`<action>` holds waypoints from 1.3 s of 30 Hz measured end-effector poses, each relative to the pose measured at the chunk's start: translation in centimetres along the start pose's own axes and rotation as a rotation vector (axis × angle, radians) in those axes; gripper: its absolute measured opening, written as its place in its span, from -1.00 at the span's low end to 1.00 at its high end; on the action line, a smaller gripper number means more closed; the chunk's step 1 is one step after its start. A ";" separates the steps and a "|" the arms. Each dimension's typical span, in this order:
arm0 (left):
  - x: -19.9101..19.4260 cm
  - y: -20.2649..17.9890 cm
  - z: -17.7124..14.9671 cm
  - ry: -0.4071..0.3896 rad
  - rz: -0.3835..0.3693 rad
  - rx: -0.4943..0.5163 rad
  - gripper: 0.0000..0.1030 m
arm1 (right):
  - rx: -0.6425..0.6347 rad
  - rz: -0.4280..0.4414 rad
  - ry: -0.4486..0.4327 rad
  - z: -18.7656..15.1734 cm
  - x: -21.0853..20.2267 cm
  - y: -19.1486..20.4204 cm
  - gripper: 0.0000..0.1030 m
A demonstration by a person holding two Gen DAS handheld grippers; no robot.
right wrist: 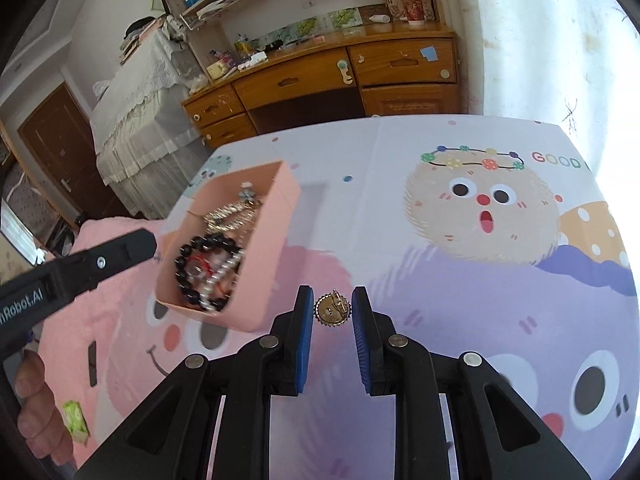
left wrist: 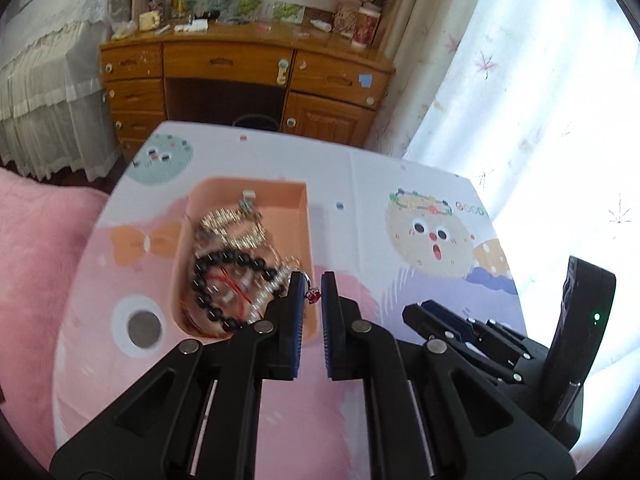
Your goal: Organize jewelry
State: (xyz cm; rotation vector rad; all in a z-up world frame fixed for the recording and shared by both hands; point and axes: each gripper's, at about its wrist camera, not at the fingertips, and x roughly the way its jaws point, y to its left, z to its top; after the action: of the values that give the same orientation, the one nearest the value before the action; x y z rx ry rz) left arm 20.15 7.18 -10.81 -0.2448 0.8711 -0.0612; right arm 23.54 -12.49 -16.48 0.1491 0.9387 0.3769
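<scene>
A pink box (left wrist: 304,216) (right wrist: 276,224) on the cartoon-print table holds a black bead bracelet (left wrist: 224,264) (right wrist: 196,276), gold chains (left wrist: 232,226) and pearl strands. My left gripper (left wrist: 312,280) hovers at the box's right wall, its jaws slightly apart around a small silver ring with a red charm (left wrist: 312,295) that hangs between the tips. My right gripper (right wrist: 332,300) has its jaws against both sides of a round gold brooch (right wrist: 331,311), above the table right of the box. The left gripper's arm (right wrist: 80,268) shows at the left of the right wrist view.
The table cover (right wrist: 460,260) has cartoon faces. A pink plush cushion (left wrist: 36,260) lies left of the table. A wooden desk (left wrist: 248,76) with clutter stands behind, a bed (left wrist: 36,80) at the left and a bright curtain (left wrist: 540,100) at the right.
</scene>
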 end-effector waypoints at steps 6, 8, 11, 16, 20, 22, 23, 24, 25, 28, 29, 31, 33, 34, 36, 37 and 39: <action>-0.1 4.0 2.8 -0.014 -0.015 0.007 -0.88 | 0.035 0.093 -0.098 1.7 -0.9 4.6 -0.62; 0.5 5.2 3.4 -0.005 -0.038 0.007 -0.88 | 0.033 0.097 -0.116 2.1 -1.0 6.2 -0.62; 1.1 6.5 4.0 0.013 -0.084 0.018 -0.88 | 0.036 0.092 -0.126 2.2 -0.8 8.5 -0.62; 2.9 7.8 4.6 0.114 -0.266 0.055 -0.59 | 0.108 0.012 -0.089 1.1 0.9 10.5 -0.12; 2.3 10.2 4.8 0.097 -0.272 -0.018 0.20 | 0.173 -0.030 -0.130 -0.3 -0.2 11.3 -0.07; 2.4 10.7 4.1 0.113 -0.273 -0.043 0.32 | 0.197 -0.062 -0.135 -1.2 -1.3 11.8 -0.07; 2.4 10.8 3.5 0.133 -0.270 -0.037 0.32 | 0.209 -0.076 -0.131 -1.7 -1.6 11.6 -0.06; 2.4 10.8 2.7 0.153 -0.258 -0.026 0.32 | 0.229 -0.097 -0.121 -2.4 -2.1 11.6 0.00; 2.2 10.7 1.8 0.177 -0.233 -0.012 0.32 | 0.253 -0.117 -0.106 -3.3 -2.6 11.6 0.03; 0.2 11.1 -1.5 0.223 -0.137 -0.023 0.32 | 0.299 -0.135 -0.056 -6.4 -4.7 12.0 0.25; -0.5 11.1 -2.5 0.240 -0.108 -0.036 0.32 | 0.297 -0.134 -0.038 -7.5 -5.4 12.0 0.38; -2.5 10.8 -4.4 0.276 -0.046 -0.062 0.32 | 0.281 -0.132 0.010 -9.7 -7.4 12.8 0.52; -5.0 10.2 -6.1 0.269 0.013 -0.074 0.32 | 0.276 -0.112 0.069 -11.6 -9.8 13.1 0.60; -6.6 9.6 -7.1 0.249 0.046 -0.073 0.32 | 0.281 -0.115 0.095 -12.4 -10.7 13.0 0.65; -9.5 7.7 -8.8 0.217 0.087 -0.036 0.33 | 0.293 -0.122 0.146 -13.7 -13.2 12.5 0.74; -11.0 6.4 -9.8 0.208 0.096 -0.003 0.33 | 0.292 -0.120 0.160 -14.2 -14.4 12.0 0.76; -13.7 3.4 -11.6 0.185 0.106 0.056 0.33 | 0.263 -0.110 0.172 -15.4 -17.4 10.4 0.85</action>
State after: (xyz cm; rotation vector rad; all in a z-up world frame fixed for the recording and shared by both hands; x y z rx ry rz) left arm 2.31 10.37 -8.54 -0.1414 1.0639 -0.0093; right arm -0.78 -10.07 -9.37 0.3074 1.1595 0.1651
